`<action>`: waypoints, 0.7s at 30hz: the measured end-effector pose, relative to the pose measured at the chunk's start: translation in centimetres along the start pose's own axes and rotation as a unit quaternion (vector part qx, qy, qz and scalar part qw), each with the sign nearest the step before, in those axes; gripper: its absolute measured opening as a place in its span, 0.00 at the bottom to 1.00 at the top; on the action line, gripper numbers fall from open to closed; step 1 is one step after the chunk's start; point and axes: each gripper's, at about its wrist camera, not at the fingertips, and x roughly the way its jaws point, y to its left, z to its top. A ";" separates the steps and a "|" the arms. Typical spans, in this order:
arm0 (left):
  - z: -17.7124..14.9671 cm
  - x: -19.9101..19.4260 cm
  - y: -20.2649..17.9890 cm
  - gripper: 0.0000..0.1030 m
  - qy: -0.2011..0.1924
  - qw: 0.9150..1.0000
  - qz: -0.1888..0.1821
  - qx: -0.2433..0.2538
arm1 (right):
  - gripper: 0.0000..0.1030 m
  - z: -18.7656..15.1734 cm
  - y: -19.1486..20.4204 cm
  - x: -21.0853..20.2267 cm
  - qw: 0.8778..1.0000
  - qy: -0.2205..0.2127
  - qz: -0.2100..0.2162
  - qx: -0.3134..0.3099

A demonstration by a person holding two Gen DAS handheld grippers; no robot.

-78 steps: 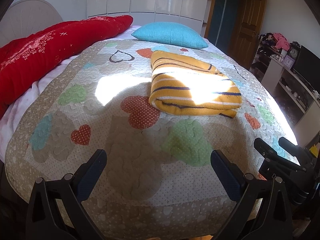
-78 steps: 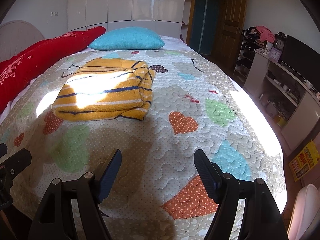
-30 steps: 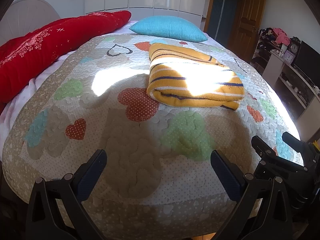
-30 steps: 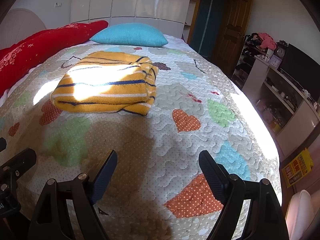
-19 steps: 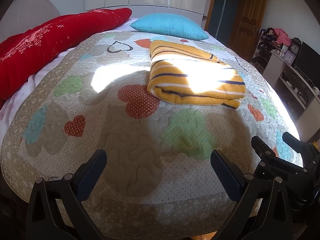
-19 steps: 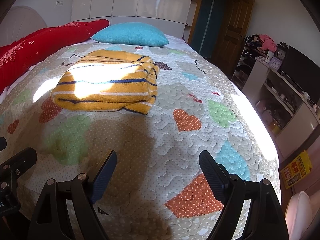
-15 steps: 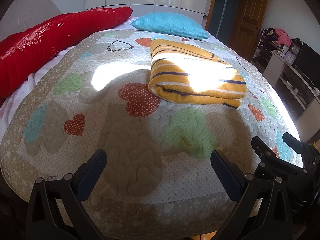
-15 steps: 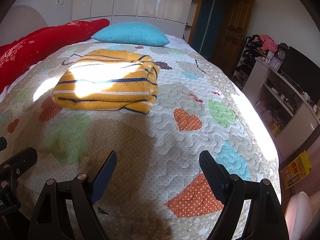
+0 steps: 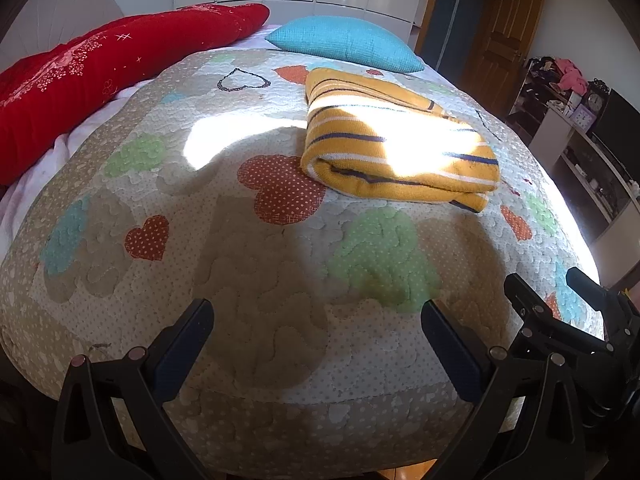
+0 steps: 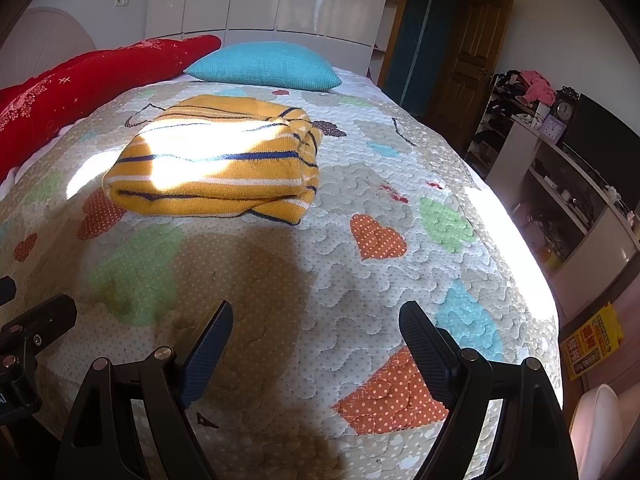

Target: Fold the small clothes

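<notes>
A yellow garment with dark and white stripes (image 9: 392,148) lies folded in a thick rectangle on the heart-patterned quilt (image 9: 256,264), partly in a sun patch. It also shows in the right wrist view (image 10: 216,164). My left gripper (image 9: 318,326) is open and empty, held near the foot of the bed, well short of the garment. My right gripper (image 10: 316,330) is open and empty, beside the left one and equally far from the garment. The right gripper's body shows at the right edge of the left wrist view (image 9: 576,320).
A red duvet (image 9: 92,76) lies along the bed's left side. A turquoise pillow (image 9: 344,42) sits at the head. A shelf unit with a clock and clutter (image 10: 560,152) stands to the right of the bed. A wooden door (image 10: 464,60) is behind.
Both grippers have drifted slightly forward and lower over the foot of the bed. The folded garment has not moved. Both jaws stay open.
</notes>
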 end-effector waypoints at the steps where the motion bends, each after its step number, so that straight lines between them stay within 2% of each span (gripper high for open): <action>1: 0.0 0.0 0.0 1.00 0.001 1.000 0.000 0.000 | 0.86 -0.1 0.0 0.0 1.000 0.000 0.000 0.000; 21: -0.2 0.7 0.4 1.00 0.010 1.000 0.000 -0.006 | 0.87 -0.2 0.3 0.1 1.000 -0.002 -0.003 -0.010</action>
